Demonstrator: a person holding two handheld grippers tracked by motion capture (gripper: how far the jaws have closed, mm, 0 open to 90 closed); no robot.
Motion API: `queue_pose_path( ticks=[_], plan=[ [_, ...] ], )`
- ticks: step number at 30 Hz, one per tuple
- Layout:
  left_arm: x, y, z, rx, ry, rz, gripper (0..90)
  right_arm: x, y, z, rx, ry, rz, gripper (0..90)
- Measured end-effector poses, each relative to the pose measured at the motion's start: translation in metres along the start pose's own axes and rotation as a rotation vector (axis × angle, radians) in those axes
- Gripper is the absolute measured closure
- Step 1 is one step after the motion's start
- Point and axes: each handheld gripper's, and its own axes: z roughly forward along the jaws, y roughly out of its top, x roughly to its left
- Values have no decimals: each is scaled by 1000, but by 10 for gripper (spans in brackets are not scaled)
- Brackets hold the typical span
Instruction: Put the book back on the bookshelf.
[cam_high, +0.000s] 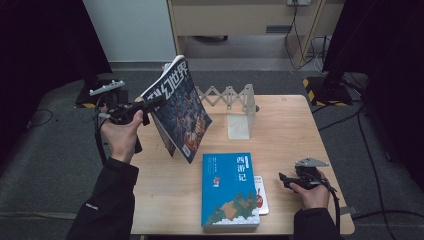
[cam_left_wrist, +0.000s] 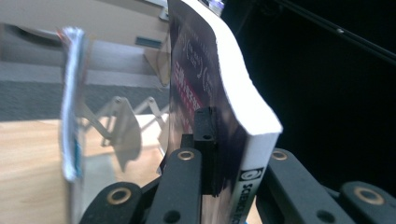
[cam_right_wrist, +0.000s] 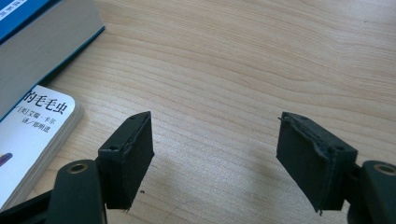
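The left tongs (cam_high: 150, 105) are clamping a glossy magazine (cam_high: 180, 112) by its spine, holding it tilted in the air at the upper left of the high view, above the far left part of the pale wooden table (cam_high: 285, 130). In the left gripper view the magazine (cam_left_wrist: 224, 93) is showing a thick white block of page edges that is bowing in a soft curve, with 2 black jaws pressing on either side of the spine at the bottom of the frame. A thin loose cover or page (cam_left_wrist: 72, 102) is hanging blurred at the left of that view.

Behind it, at the centre top of the high view, a clear plastic bookend with a folding lattice rack (cam_high: 235, 102) is standing upright on the table.

Lower centre, a thick blue hardback (cam_high: 230, 190) is lying flat, and a small white booklet (cam_high: 261, 195) is peeking out from under its right edge.

The right tongs (cam_high: 284, 179) are resting at the lower right, jaws spread apart with nothing between them. In the right gripper view the right tongs (cam_right_wrist: 215, 154) are showing square, worn rubber pads over bare wood grain.
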Motion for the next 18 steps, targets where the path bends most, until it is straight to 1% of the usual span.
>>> queue_pose_path(
  ticks=[4,7,9,11,18],
  plan=[
    [3,7,3,-12,45,16,818,-1,0,0,5,3,-3,270],
    [6,11,8,-14,74,20,818,-1,0,0,3,2,-6,271],
    [9,13,12,-15,95,24,818,0,0,0,-2,1,-1,271],
    [11,15,16,-15,116,36,818,0,0,1,4,2,-4,270],
    [15,17,22,-24,184,58,818,0,0,2,9,9,-8,271]
  ],
)
